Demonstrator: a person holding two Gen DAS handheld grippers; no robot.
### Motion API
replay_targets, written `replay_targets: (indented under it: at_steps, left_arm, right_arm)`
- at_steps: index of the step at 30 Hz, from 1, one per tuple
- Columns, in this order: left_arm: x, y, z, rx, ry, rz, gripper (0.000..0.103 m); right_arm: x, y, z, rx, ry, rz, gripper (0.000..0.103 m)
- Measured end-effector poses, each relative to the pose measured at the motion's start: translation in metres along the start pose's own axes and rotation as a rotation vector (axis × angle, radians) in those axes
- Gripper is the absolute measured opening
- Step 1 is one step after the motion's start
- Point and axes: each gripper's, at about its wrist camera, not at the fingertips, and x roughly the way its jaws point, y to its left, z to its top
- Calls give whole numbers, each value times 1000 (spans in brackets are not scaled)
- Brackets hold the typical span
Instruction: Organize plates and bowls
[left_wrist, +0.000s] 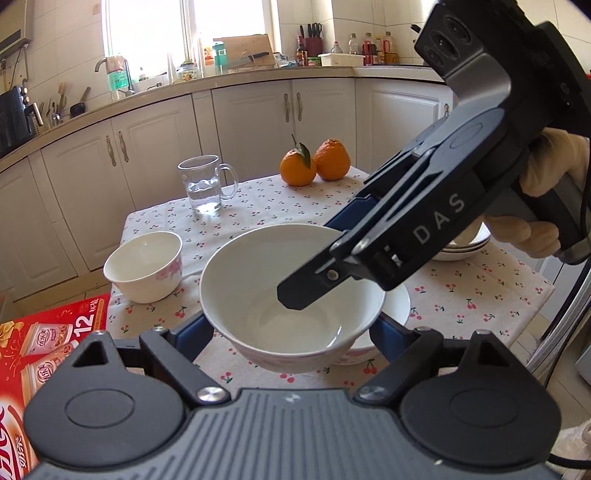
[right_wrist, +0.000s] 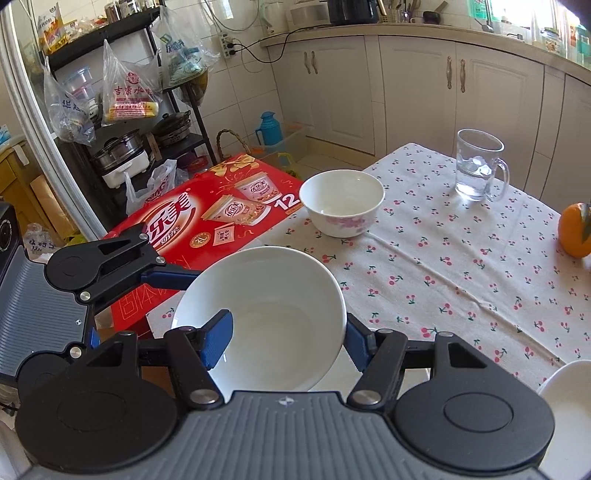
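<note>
I've got a glossy white ceramic bowl (right_wrist: 273, 317) up off the cherry-print tablecloth, tipped so its empty inside faces me, with a pink flower pattern just showing under its rim. Past it, near the table's far corner, a smaller white bowl with pink blossoms on its side (right_wrist: 341, 201) sits upright and empty on the cloth. Off at the other edge I can see stacked white plates (left_wrist: 463, 247), partly hidden.
</note>
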Motion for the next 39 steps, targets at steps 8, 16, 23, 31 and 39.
replay_targets:
  at_steps: [8, 16, 23, 31, 39]
  left_arm:
    - [20, -15, 9, 21, 10, -61, 91]
    - [35, -22, 10, 27, 36, -92, 91]
    - [44, -22, 8, 21, 62, -100, 91]
    - [49, -21, 7, 15, 73, -107, 91]
    - [55, -20, 5, 7, 82, -120, 91]
  right_arm:
    - [-17, -23, -14, 49, -13, -50, 70]
    - [-19, -40, -25, 88, -5, -69, 70]
    - [-10, -47, -31, 109, 12, -64, 70]
    - [-3, -50, -33, 118, 25, -64, 70]
    - [2, -53, -35, 124, 38, -75, 70]
